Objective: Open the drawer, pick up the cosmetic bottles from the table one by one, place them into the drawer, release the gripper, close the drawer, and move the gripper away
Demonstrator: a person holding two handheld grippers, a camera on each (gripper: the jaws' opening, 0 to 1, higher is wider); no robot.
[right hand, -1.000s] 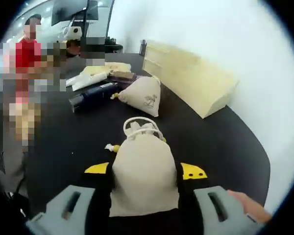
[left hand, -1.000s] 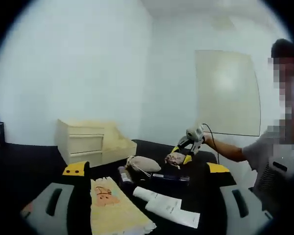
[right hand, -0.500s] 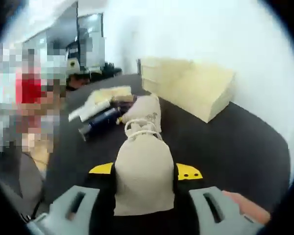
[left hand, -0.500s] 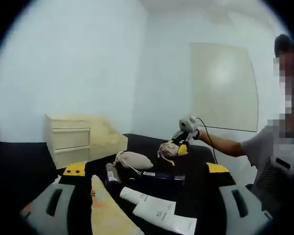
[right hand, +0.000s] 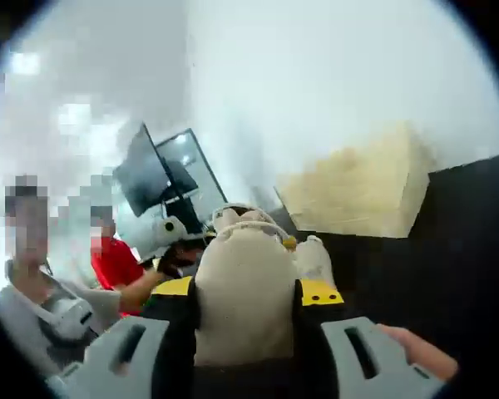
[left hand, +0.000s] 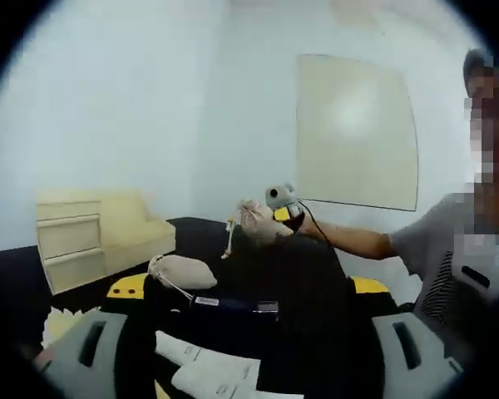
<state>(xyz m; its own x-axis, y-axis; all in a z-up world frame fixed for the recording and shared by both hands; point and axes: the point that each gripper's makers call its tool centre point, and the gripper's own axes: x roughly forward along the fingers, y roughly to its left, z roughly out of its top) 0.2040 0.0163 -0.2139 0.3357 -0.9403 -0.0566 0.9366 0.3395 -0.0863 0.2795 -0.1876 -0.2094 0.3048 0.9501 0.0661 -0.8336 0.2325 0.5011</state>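
Pouch [right hand: 245, 299] lengthwise between right jaws

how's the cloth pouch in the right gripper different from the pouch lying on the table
The beige drawstring cloth pouch in the right gripper is lifted off the table and clamped between the jaws; the other beige cloth pouch lies on its side on the black table, untouched. The held one's tied neck points away from its gripper. Both look alike in colour and fabric.
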